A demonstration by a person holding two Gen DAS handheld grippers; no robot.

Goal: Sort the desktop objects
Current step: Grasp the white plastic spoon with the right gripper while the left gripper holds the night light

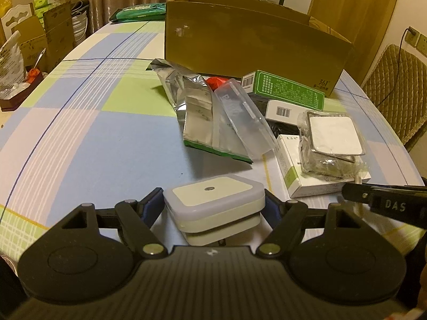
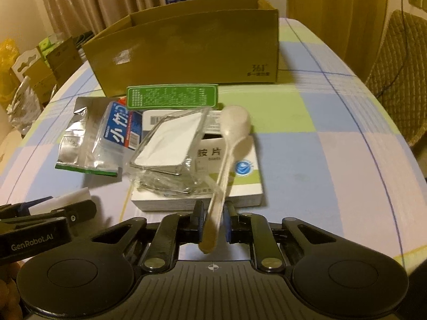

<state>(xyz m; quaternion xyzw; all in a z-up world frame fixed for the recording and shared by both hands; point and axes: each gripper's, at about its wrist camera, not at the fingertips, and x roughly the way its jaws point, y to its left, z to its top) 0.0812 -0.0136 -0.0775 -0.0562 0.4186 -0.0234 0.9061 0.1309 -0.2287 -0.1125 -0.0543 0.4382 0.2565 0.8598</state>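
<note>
My left gripper (image 1: 214,208) is shut on a white square plug-in light (image 1: 213,200), its pads against the light's two sides, low over the checked tablecloth. My right gripper (image 2: 214,224) is shut on the handle of a pale plastic spoon (image 2: 236,125). The spoon's bowl sticks out forward over a white medicine box (image 2: 240,184). A clear-wrapped square item (image 2: 170,144) lies on that box. The open cardboard box (image 2: 186,53) stands behind the pile.
In the pile are a green carton (image 1: 288,88), a silver foil pouch (image 1: 197,109) and a clear toothpick pack (image 1: 240,114). A woven chair (image 1: 395,88) stands at the table's right edge. Boxes and bags crowd the left side (image 1: 40,42).
</note>
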